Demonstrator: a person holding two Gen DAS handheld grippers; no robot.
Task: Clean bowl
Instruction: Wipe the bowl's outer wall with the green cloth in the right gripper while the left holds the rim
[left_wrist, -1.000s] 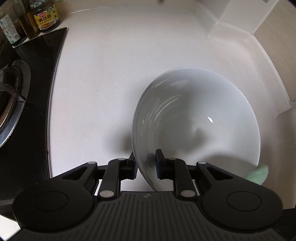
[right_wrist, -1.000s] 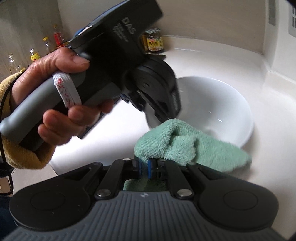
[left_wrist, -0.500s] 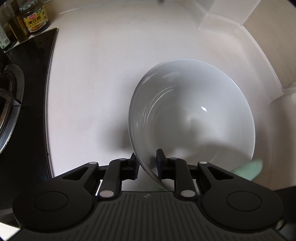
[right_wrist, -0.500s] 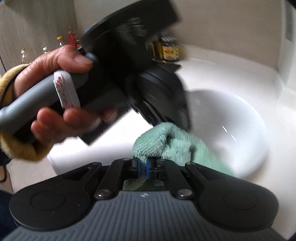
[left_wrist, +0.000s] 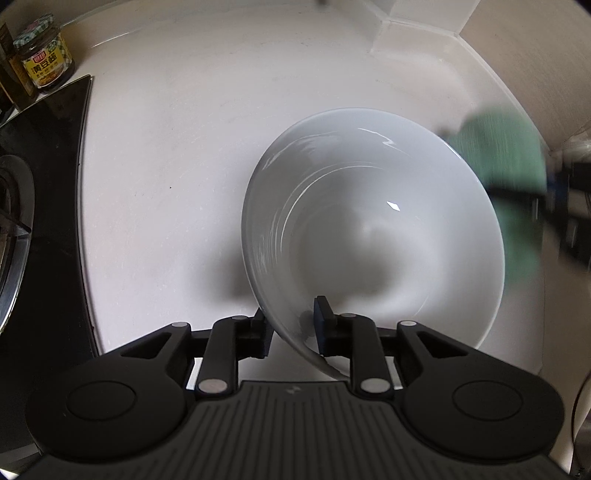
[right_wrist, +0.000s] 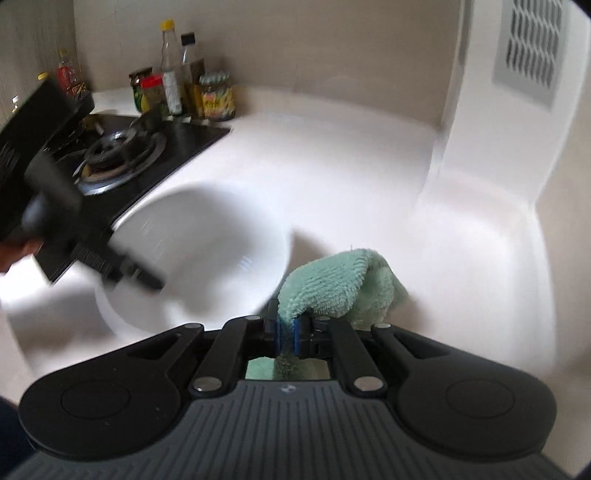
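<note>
A white bowl (left_wrist: 373, 229) sits tilted over the white countertop. My left gripper (left_wrist: 291, 325) is shut on the bowl's near rim, one finger inside and one outside. In the right wrist view the bowl (right_wrist: 207, 254) is at centre left with the left gripper (right_wrist: 147, 282) on its left rim. My right gripper (right_wrist: 286, 330) is shut on a green cloth (right_wrist: 340, 280), held just outside the bowl's right side. In the left wrist view the cloth (left_wrist: 513, 177) is a blurred green shape beyond the bowl's right rim.
A black gas stove (right_wrist: 122, 151) lies left of the bowl, also in the left wrist view (left_wrist: 40, 206). Sauce jars and bottles (right_wrist: 184, 92) stand at the back; one jar (left_wrist: 44, 55) shows top left. A white wall corner (right_wrist: 487, 177) rises at the right.
My right gripper with the cloth has swung from the bowl's near side around to its right side, outside the rim. The left gripper keeps its hold on the bowl.
</note>
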